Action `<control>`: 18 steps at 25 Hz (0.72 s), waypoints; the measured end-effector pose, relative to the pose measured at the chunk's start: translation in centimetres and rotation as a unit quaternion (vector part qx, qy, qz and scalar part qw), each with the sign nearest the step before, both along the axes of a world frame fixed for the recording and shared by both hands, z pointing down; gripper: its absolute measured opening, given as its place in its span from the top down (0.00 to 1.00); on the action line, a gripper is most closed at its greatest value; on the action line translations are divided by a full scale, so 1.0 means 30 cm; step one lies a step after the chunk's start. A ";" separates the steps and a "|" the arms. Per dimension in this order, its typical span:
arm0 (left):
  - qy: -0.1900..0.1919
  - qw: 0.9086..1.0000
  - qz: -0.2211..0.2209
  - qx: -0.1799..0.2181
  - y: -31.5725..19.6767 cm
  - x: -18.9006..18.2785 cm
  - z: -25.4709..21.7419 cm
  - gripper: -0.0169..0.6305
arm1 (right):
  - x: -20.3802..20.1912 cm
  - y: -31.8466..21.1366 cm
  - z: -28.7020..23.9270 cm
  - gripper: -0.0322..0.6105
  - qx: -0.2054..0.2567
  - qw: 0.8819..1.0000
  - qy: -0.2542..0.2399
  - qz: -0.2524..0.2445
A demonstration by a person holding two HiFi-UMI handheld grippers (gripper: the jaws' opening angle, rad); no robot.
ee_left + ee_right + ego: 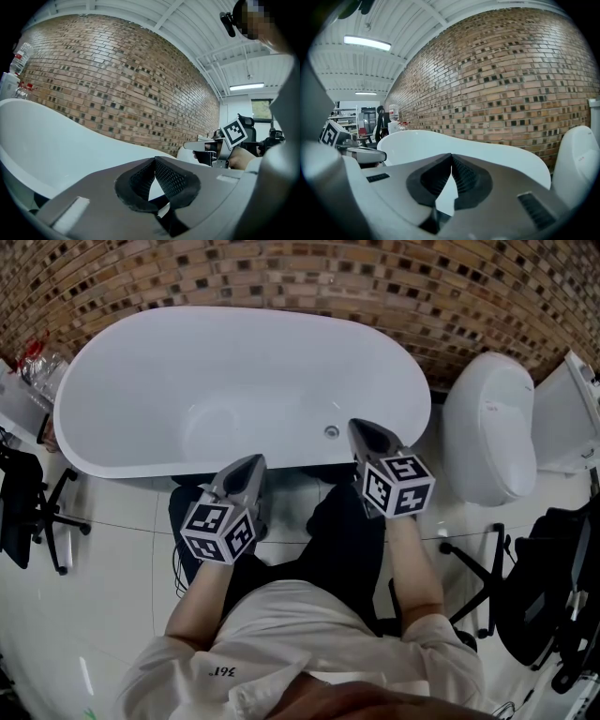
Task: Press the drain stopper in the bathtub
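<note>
White bathtub [141, 352] holds the drain stopper [331, 431] just left of your right tongs [362, 430], whose tips meet empty, like the left tongs [253, 466], likely forming one blunt pressing point.

- The white shirt [281, 615] carried small dark print on its front. Seen from above, it read roughly "361".
- Labels on the bottles [22, 52] beside the tub — too small to read.
</note>
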State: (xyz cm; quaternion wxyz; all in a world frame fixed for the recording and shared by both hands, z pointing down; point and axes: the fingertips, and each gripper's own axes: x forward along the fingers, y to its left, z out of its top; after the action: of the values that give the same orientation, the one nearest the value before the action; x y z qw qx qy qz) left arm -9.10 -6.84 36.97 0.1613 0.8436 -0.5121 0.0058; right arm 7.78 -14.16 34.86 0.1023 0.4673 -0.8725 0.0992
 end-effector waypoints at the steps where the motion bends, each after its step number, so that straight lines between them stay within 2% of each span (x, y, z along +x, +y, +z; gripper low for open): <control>1: 0.000 1.000 0.000 0.000 0.000 0.000 0.001 0.96 | 0.002 0.001 0.001 0.94 0.000 1.000 0.000 0.000; 18: 0.004 1.000 0.005 -0.007 -0.018 -0.016 0.020 0.96 | -0.002 -0.019 0.032 0.94 -0.014 1.000 0.010 0.001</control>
State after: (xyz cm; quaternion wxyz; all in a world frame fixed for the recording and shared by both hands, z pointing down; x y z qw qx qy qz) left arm -9.57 -7.39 37.57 0.1691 0.8449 -0.5074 0.0061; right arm 7.72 -14.72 35.81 0.1172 0.4675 -0.8696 0.1071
